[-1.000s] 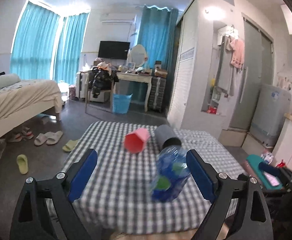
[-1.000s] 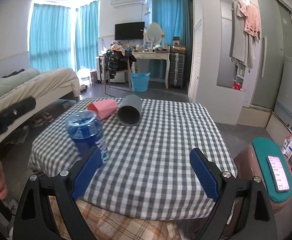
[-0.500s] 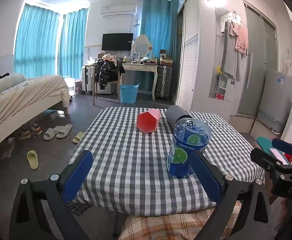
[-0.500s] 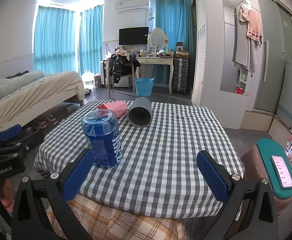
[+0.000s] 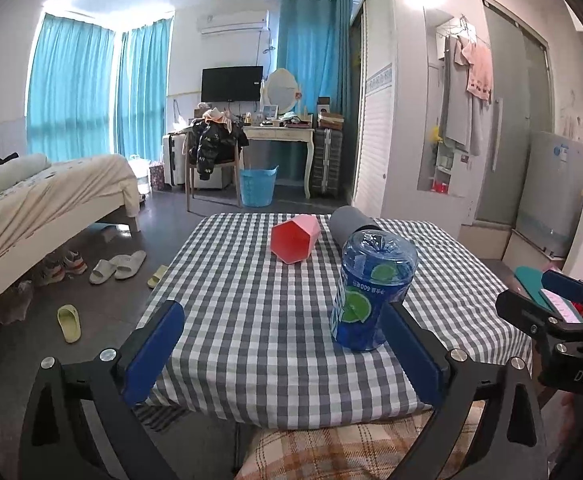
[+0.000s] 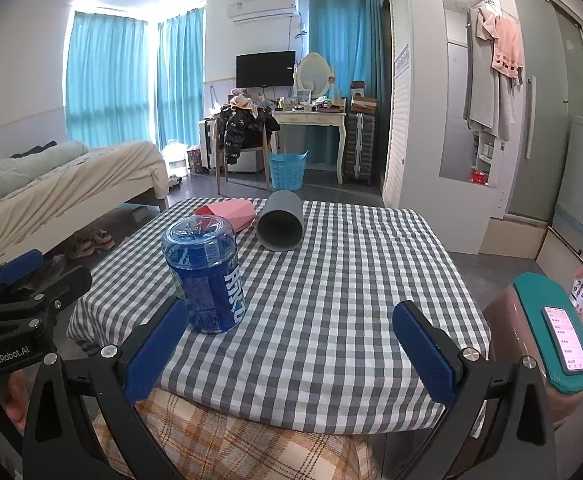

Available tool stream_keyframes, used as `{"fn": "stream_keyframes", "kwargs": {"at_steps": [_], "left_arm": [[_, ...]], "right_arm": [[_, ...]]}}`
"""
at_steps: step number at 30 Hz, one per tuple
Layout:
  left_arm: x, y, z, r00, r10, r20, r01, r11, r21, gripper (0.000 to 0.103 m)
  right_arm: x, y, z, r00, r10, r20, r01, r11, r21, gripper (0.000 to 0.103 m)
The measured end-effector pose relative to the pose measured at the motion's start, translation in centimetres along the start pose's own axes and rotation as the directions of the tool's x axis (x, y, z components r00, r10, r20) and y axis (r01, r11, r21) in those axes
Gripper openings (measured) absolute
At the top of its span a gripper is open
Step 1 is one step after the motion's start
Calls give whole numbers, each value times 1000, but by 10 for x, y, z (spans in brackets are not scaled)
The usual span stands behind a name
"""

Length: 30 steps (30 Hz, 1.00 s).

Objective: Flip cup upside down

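A blue transparent cup (image 5: 371, 292) (image 6: 205, 276) stands upside down on the checked tablecloth (image 5: 259, 312) (image 6: 351, 280), near the front. Behind it a pink faceted cup (image 5: 293, 240) (image 6: 229, 210) and a grey cup (image 5: 349, 222) (image 6: 281, 220) lie on their sides, mouths toward me. My left gripper (image 5: 283, 348) is open at the table's near edge, its right finger just beside the blue cup. My right gripper (image 6: 291, 344) is open too, with nothing between its fingers; its left finger sits close in front of the blue cup.
A teal-topped stool with a phone (image 6: 563, 336) stands right of the table. A plaid cushion (image 6: 231, 448) lies below the table's front edge. A bed (image 5: 43, 200), slippers (image 5: 117, 266), a chair and a blue basket (image 5: 257, 186) are farther off.
Both grippers have drawn back from the table and levelled out. The blue cup, tilted between the left fingers a second ago, now stands free on the cloth.
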State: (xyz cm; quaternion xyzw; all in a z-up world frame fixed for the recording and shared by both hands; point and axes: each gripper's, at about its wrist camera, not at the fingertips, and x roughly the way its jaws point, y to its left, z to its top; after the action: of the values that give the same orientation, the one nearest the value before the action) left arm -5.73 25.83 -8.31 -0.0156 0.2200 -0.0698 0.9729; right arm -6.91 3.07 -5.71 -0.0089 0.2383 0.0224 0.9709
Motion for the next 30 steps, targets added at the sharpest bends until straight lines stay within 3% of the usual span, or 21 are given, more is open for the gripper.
{"fn": "stream_keyframes", "kwargs": {"at_steps": [30], "left_arm": [[5, 2, -15, 999, 25, -25, -25, 1000, -2, 102]], "right_arm": [[9, 6, -8, 1000, 6, -29, -6, 1000, 3, 103]]}}
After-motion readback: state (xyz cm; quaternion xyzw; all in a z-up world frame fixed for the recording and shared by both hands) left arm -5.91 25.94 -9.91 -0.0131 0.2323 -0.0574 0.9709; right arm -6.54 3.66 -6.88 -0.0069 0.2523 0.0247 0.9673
